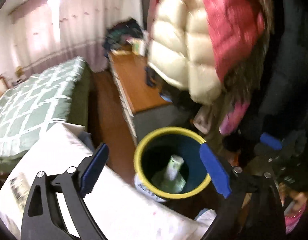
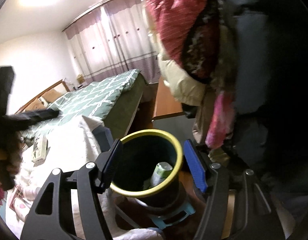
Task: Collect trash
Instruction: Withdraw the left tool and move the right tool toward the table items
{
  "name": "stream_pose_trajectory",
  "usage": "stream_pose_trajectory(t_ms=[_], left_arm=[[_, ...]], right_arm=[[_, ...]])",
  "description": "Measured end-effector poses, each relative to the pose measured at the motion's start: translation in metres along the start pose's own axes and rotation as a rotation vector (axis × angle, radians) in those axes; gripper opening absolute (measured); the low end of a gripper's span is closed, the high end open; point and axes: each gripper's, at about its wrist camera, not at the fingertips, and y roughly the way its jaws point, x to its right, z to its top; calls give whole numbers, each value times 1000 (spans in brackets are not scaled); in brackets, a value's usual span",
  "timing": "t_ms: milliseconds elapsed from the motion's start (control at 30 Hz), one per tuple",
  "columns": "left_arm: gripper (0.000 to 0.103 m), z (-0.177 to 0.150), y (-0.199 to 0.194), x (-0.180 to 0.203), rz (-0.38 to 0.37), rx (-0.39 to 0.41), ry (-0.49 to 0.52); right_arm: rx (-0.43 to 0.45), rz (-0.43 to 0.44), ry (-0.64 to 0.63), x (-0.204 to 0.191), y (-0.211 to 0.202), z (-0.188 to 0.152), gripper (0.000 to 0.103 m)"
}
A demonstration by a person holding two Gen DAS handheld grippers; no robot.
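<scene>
Left wrist view: we see a bottle (image 1: pixel 174 172) leaning upright inside the bin (image 1: pixel 141 146); both grippers (image 1: pixel 156 170) (image 2: pixel 154 164) gape empty above it.

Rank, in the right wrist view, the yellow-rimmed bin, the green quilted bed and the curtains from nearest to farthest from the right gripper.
From the right gripper:
1. Yellow-rimmed bin, between its fingers, just ahead.
2. Green quilted bed, beyond it, up and left.
3. Curtains, at the far wall behind the bed.
</scene>
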Motion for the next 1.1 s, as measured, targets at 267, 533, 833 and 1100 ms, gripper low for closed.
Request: stream_pose_trajectory(t_ms=[267,533,833,1100], left_arm=[[97,-69,-126,-108,246,179,-246],[98,-178,-217,-202,602,276,-455],[98,-279,-254,-277,917,314,-642],[98,-308,-245,-289,964,295,-657]], right_arm=[[-68,55,-86,-49,19,-11,62],[-167,158,-227,-132,40,-35,62],[-269,311,-344,-221,49,-57,62],[-309,413,-441,-287,34,-79,68]])
